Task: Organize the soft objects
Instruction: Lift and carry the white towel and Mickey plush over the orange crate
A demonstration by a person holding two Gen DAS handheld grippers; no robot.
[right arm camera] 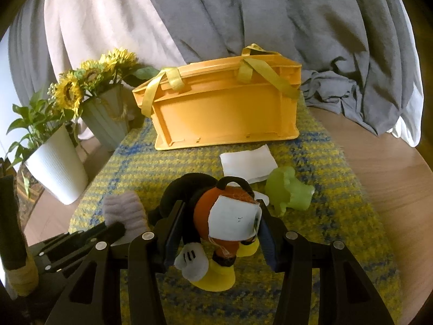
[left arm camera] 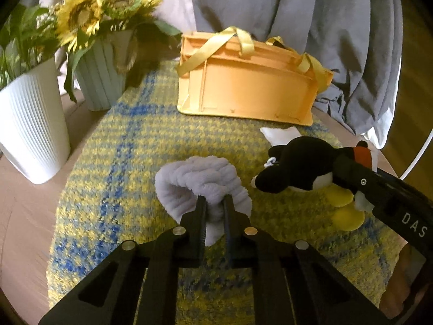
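Observation:
My left gripper (left arm camera: 214, 203) is shut on a fluffy grey cloth (left arm camera: 200, 181), held just above the yellow-blue rug (left arm camera: 135, 140). My right gripper (right arm camera: 220, 216) is shut on a black, orange and yellow plush toy (right arm camera: 216, 216) with a white tag; the toy also shows in the left wrist view (left arm camera: 297, 168). The grey cloth shows at the left in the right wrist view (right arm camera: 124, 214). An orange crate (right arm camera: 224, 111) with yellow ribbon handles stands at the rug's far side. A white folded cloth (right arm camera: 247, 163) and a green soft object (right arm camera: 291, 191) lie in front of it.
A white ribbed pot (left arm camera: 29, 124) with a green plant and a pale green vase (left arm camera: 100, 78) of sunflowers stand at the left. Grey and white bedding (right arm camera: 243, 13) hangs behind the crate. Wooden floor (right arm camera: 392, 162) surrounds the rug.

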